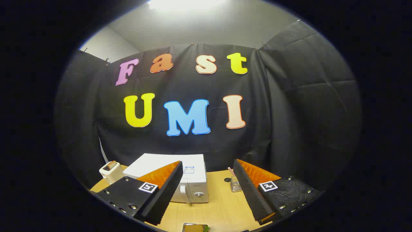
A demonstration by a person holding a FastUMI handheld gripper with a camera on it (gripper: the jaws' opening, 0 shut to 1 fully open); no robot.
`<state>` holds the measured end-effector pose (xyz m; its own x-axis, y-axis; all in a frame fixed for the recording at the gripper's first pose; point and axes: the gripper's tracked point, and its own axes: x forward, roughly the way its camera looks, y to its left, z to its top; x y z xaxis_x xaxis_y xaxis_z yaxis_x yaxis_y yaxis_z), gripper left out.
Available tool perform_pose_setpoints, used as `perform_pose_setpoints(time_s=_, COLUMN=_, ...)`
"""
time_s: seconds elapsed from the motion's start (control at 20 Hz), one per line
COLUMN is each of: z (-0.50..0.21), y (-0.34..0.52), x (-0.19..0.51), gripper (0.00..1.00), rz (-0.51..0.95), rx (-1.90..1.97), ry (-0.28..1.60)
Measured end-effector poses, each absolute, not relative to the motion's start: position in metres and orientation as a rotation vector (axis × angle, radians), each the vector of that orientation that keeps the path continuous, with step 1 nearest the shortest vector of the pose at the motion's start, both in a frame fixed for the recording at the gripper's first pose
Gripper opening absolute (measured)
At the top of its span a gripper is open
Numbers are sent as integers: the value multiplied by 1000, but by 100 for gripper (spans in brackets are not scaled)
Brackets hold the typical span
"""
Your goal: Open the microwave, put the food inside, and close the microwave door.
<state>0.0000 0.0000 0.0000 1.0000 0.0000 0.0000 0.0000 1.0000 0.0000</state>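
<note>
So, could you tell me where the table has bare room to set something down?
Bare wood lies between the open jaws of the gripper, bordered by the microwave, the glass jar and the food. It is crowded around the toaster.

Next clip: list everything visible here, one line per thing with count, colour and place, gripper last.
microwave: 1, white, door shut, on the table beyond the fingers, partly behind the left one
toaster: 1, cream, left of the microwave
glass jar: 1, clear, with a pink stick, right of the microwave, beside the right finger
food: 1, green and brown on something white, at the table's near edge between the fingers
table: 1, light wood
gripper: 1, open, holding nothing
</note>
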Motion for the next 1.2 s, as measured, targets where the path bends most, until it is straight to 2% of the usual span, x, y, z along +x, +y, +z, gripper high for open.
perform_pose_setpoints(time_s=0.75, z=-22, y=-10, x=11, gripper=99, rz=-37, rx=-10, ry=11)
perform_pose_setpoints(time_s=1.2, z=-51, y=32, x=39, gripper=99, rz=50, rx=-83, ry=-65)
